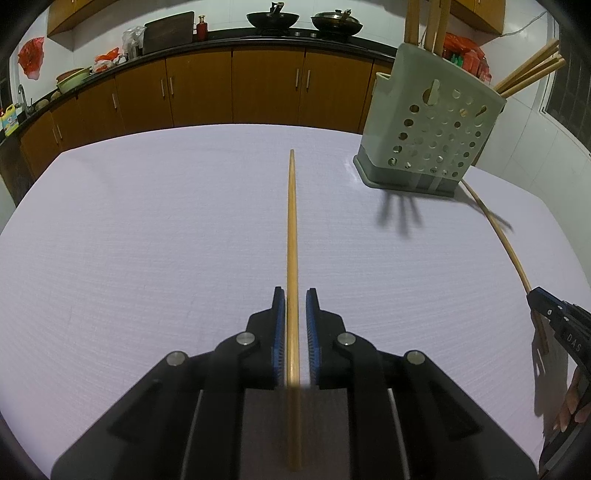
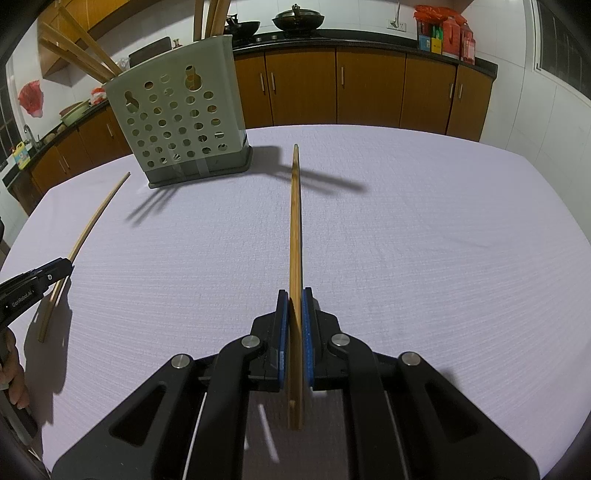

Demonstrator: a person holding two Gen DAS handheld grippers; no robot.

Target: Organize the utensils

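A wooden chopstick (image 1: 292,236) runs forward between the blue pads of my left gripper (image 1: 295,295); a small gap shows on each side of it. It also shows in the right wrist view (image 2: 92,225). My right gripper (image 2: 295,293) is shut on another chopstick (image 2: 295,229), held above the white tablecloth (image 2: 424,240) and pointing forward. The same chopstick shows in the left wrist view (image 1: 498,229). A grey-green perforated utensil holder (image 1: 428,129) stands at the back, also in the right wrist view (image 2: 181,122), with several chopsticks (image 1: 528,75) in it.
Kitchen counter with brown cabinets (image 1: 236,88) runs behind the table. Woks (image 1: 273,18) sit on the stove. Red packages (image 2: 447,31) stand on the counter at right. The table's far edge lies just behind the holder.
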